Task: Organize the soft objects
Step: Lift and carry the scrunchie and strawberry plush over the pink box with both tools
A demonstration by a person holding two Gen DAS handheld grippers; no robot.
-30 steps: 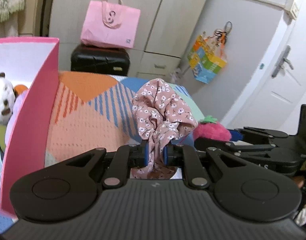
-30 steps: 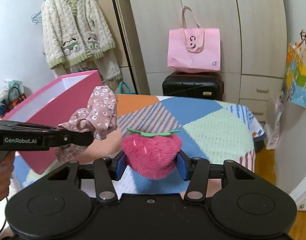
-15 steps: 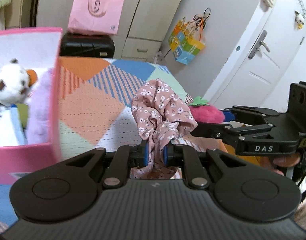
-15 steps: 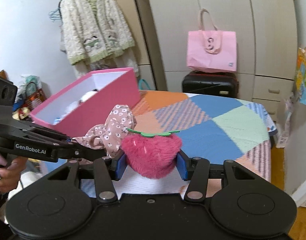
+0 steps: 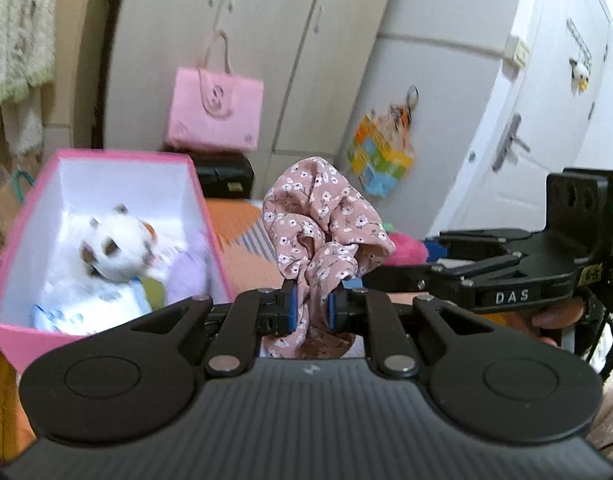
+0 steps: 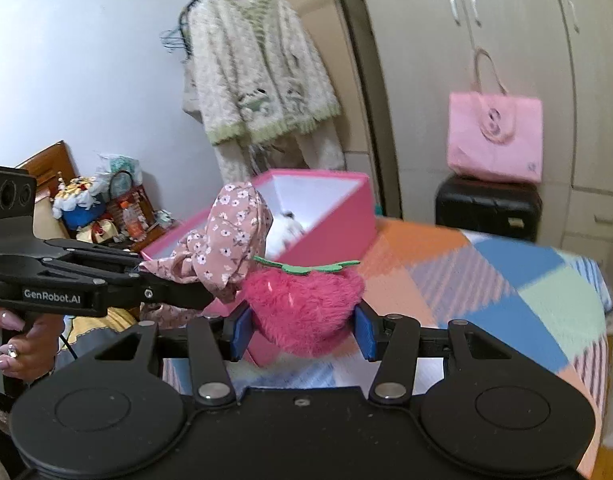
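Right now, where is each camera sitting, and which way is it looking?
Left wrist view: on the left gripper, looking past its pink floral fabric scrunchie into the open pink box; the right gripper shows.
Right wrist view: on the right gripper, squeezing a fuzzy pink strawberry plush, facing the box and patchwork bedspread; the left gripper and a hand show.
Shared: both grippers, scrunchie, box, pink tote bag.

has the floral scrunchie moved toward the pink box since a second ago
Yes. In the right wrist view the floral scrunchie, clamped in the left gripper, now overlaps the pink box; earlier it hung in front of the box's side.
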